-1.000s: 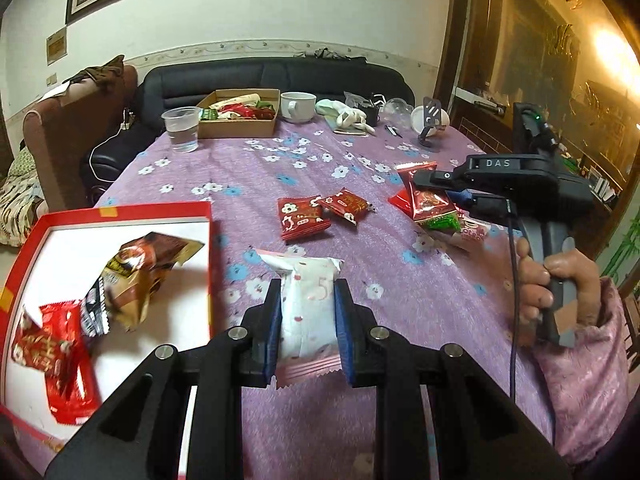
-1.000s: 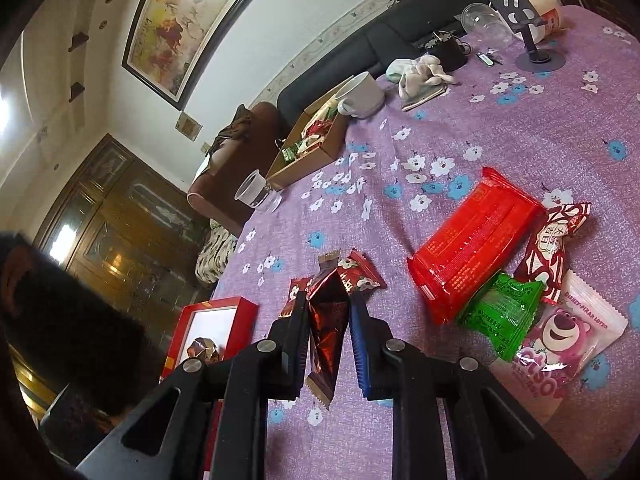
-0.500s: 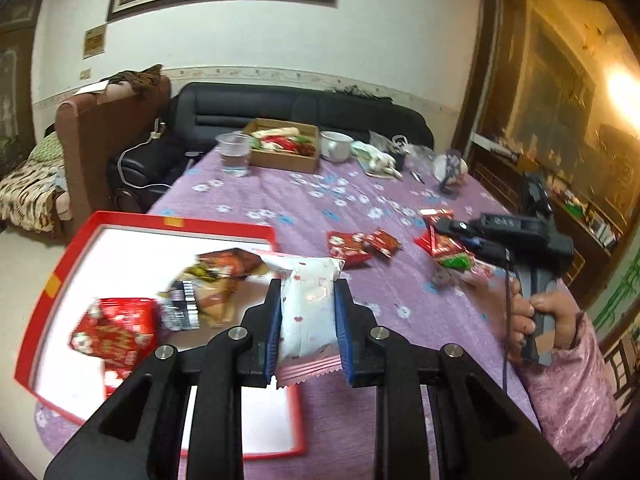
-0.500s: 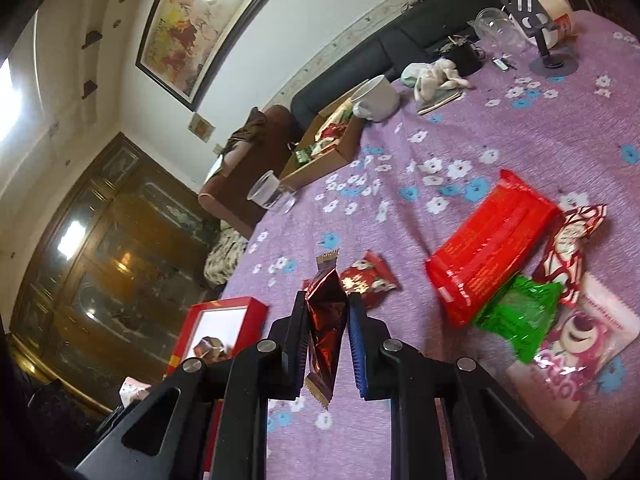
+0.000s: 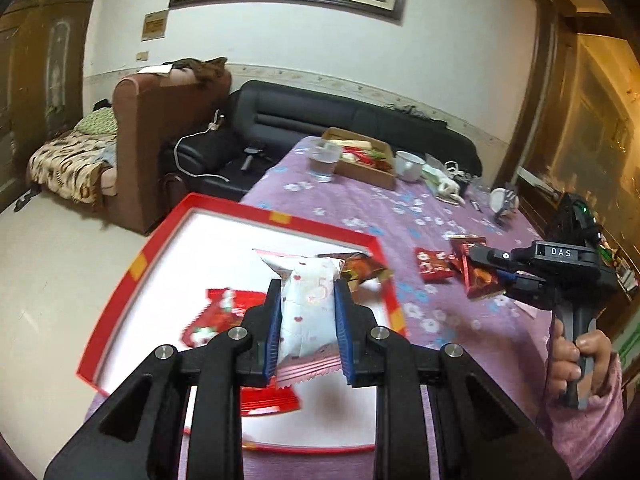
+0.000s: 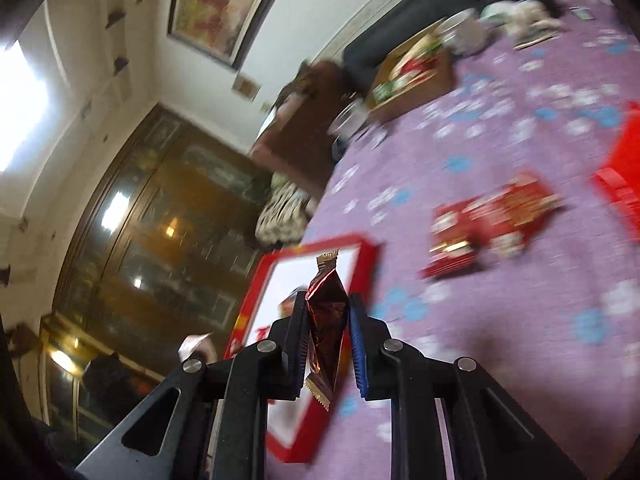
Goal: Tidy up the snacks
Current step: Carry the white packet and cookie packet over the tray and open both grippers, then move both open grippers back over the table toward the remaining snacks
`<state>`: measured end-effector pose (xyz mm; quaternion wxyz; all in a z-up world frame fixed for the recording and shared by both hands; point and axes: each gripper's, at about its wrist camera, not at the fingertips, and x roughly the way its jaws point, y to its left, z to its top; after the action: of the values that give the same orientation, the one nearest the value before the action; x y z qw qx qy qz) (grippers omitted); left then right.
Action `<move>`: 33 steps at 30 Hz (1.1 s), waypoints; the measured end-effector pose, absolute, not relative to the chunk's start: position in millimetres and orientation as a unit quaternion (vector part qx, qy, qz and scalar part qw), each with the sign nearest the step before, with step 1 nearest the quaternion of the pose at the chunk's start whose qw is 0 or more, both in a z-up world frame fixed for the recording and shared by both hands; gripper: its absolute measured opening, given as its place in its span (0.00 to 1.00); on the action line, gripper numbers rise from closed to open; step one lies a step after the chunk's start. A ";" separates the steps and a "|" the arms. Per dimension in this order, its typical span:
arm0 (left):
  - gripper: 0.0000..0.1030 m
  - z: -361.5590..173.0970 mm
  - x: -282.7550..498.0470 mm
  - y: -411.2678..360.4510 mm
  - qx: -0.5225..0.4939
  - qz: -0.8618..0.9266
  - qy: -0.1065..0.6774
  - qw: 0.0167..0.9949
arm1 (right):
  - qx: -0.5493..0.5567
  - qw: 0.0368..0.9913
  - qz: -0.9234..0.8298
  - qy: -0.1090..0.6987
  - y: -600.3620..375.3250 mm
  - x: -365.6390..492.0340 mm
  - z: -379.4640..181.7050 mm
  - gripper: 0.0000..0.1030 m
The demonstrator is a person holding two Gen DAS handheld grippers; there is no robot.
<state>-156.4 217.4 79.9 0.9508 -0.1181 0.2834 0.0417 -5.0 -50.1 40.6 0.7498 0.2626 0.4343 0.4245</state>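
We note both wrist views look forward and downward along their own fingers, close above the purple tablecloth (image 5: pixel 400 216). They share the red tray (image 5: pixel 248 210) (image 6: pixel 362 242) and the cardboard box (image 5: pixel 362 170) (image 6: pixel 416 76).

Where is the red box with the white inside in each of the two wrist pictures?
Left wrist view: the red box fills the lower centre-left, behind the white snack packet held in the left gripper.
Right wrist view: the red box is at lower centre, behind the dark red snack packet held in the right gripper.
Shared landmark: the brown cardboard box at the table's far end.
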 end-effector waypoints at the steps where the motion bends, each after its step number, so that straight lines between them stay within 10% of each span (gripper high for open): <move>1: 0.21 78.0 -156.9 222.0 -0.119 0.046 0.284 0.950 | 0.256 0.744 0.433 0.440 -34.1 -7.2 39.9 0.18; 16: 0.23 57.2 -122.2 278.3 -0.148 0.097 0.319 0.931 | 0.187 0.745 0.453 0.452 105.3 -12.3 37.9 0.21; 21: 0.68 55.7 -125.7 283.1 -0.157 0.127 0.312 0.928 | 0.217 0.753 0.459 0.419 85.4 -3.1 48.9 0.51; 33: 0.69 78.6 -114.7 200.8 -0.091 0.048 0.304 0.947 | 0.292 0.814 0.339 0.370 -91.8 31.3 59.5 0.59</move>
<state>-114.7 200.8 78.6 0.9472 -0.0906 0.3038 0.0481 31.3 -91.8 59.5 0.8143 0.2917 0.3702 0.3389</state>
